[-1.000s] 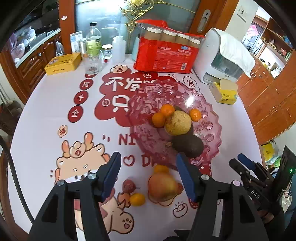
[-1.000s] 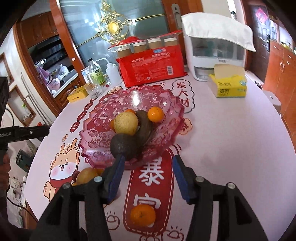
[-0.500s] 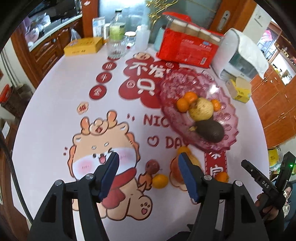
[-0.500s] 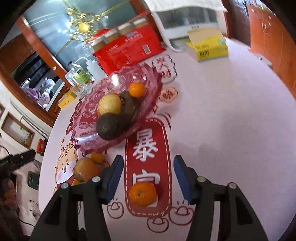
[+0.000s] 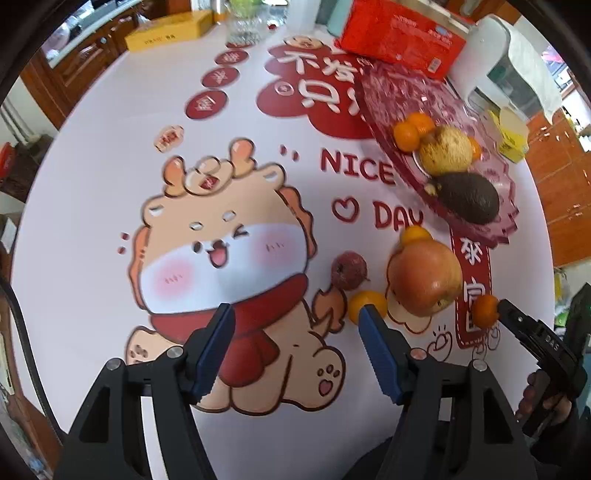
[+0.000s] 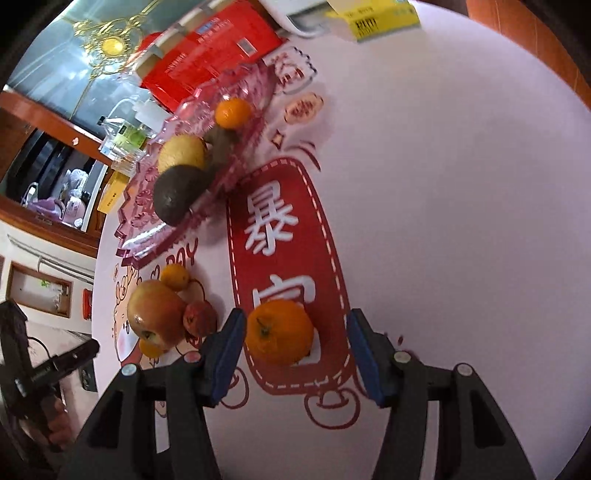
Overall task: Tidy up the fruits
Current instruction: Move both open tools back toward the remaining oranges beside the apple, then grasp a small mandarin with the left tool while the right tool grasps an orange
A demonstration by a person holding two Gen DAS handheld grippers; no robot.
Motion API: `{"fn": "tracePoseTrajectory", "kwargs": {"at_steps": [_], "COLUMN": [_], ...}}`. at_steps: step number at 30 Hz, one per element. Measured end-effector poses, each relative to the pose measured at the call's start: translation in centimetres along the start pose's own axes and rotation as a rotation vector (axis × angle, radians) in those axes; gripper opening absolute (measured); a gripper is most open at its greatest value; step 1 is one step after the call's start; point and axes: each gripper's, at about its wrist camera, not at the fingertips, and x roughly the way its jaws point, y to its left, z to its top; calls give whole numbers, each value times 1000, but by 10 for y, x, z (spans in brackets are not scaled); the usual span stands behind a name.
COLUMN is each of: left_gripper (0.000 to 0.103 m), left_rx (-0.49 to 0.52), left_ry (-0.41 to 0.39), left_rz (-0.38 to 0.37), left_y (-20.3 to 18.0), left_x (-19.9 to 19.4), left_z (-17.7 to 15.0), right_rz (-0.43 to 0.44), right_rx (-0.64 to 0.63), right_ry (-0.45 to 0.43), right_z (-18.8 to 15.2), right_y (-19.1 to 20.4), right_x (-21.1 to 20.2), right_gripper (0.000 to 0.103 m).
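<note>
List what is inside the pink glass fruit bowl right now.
The pink glass bowl holds a dark avocado, a yellow-brown round fruit, several small oranges and a brownish fruit mostly hidden behind the others. Anything beneath the pile is covered.

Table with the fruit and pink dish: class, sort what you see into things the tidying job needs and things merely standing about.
Job:
pink dish
avocado
apple
small red fruit
tangerine between the open right gripper's fingers
left gripper, open

Standing about:
red package
yellow box
white appliance
</note>
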Motion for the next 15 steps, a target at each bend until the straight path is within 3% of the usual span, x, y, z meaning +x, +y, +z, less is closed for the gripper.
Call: {"fn": "tracePoseTrajectory", "kwargs": {"at_steps": [8, 15], "left_gripper": [68, 68], "left_rx": [45, 72], "left_ry": [81, 90], "left_rz": [-70, -113], "left_y": [-19, -33], "left_x": [33, 54], "left_z": [-7, -9], "right_rz": [0, 1], "right_rx": [37, 23], "right_ry": [28, 33], "right_z": [-4, -3], "right_y": [1, 4], "right_x": [10, 14], "right_gripper": [62, 63]}}
